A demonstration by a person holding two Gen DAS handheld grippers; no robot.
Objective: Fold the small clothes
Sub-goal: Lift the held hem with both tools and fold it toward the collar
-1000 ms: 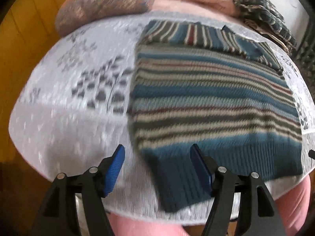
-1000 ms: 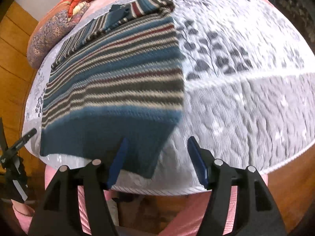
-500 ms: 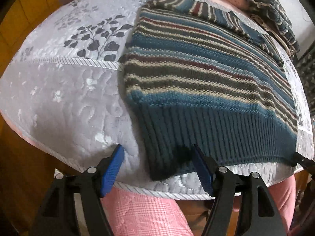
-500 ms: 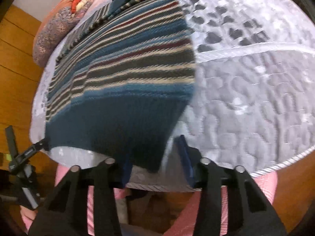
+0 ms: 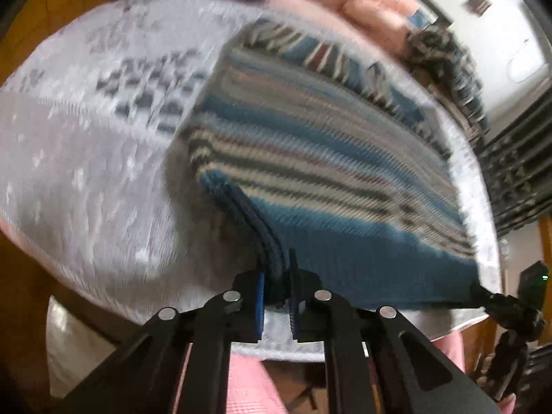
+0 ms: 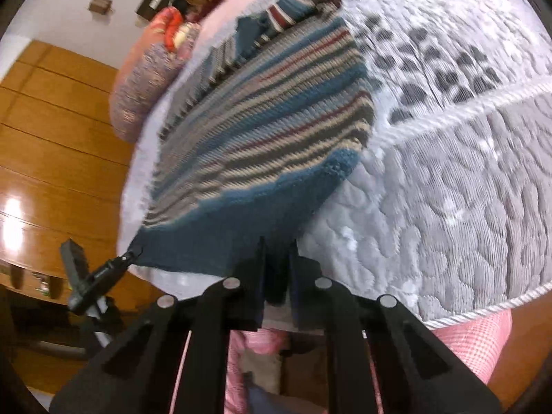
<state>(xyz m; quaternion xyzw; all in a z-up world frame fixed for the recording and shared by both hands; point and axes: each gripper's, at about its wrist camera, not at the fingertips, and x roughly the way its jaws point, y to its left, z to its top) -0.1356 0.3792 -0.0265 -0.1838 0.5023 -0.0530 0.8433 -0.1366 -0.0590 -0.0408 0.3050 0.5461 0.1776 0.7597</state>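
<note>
A small striped knit sweater (image 5: 310, 151) with a dark blue ribbed hem lies on a grey quilted bed cover (image 5: 86, 179). My left gripper (image 5: 276, 296) is shut on the hem's near left corner, which rises off the cover. My right gripper (image 6: 276, 276) is shut on the hem's near right corner of the sweater (image 6: 262, 145), also lifted. The hem stretches between the two grippers. In the left wrist view the right gripper's tip (image 5: 483, 293) shows at the far hem corner. Both views are blurred by motion.
Pillows (image 6: 145, 79) and a pile of patterned clothes (image 5: 448, 69) lie at the bed's far end. A pink checked sheet (image 6: 476, 327) hangs below the cover's corded edge. Wooden panelling (image 6: 62, 131) stands to the left. Bare quilt (image 6: 448, 189) spreads right of the sweater.
Both grippers went from open over the hem corners to shut on them, and the hem has lifted off the cover. The cameras swung upward.
</note>
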